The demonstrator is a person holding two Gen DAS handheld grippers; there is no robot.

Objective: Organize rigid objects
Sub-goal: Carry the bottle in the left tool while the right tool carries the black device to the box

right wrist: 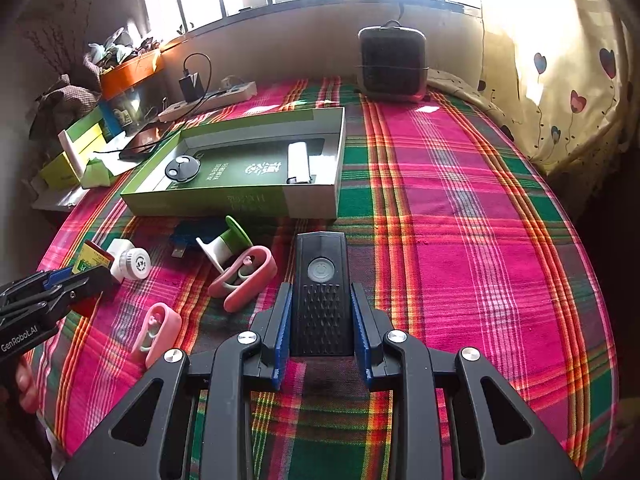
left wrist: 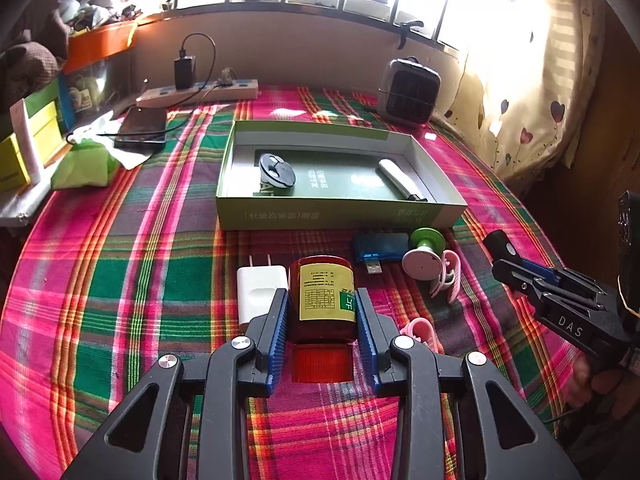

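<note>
My left gripper [left wrist: 322, 300] is shut on a red-brown bottle [left wrist: 322, 300] with a yellow label and a red cap, just above the plaid cloth. My right gripper [right wrist: 320, 300] is shut on a black remote-like device [right wrist: 321, 292] with a round power button. An open green box [left wrist: 332, 168] lies ahead; it holds a black round disc [left wrist: 277, 169] and a silver lighter [left wrist: 400, 179]. The box [right wrist: 240, 196] shows in the right wrist view too. The right gripper [left wrist: 516, 268] appears at the right edge of the left wrist view.
On the cloth lie a white charger [left wrist: 260, 292], a blue USB stick [left wrist: 378, 249], a green-and-white spool [left wrist: 426, 256] and pink clips [right wrist: 244, 276]. A power strip [left wrist: 200, 94], a phone [left wrist: 142, 126] and a small heater [left wrist: 410, 90] stand at the back.
</note>
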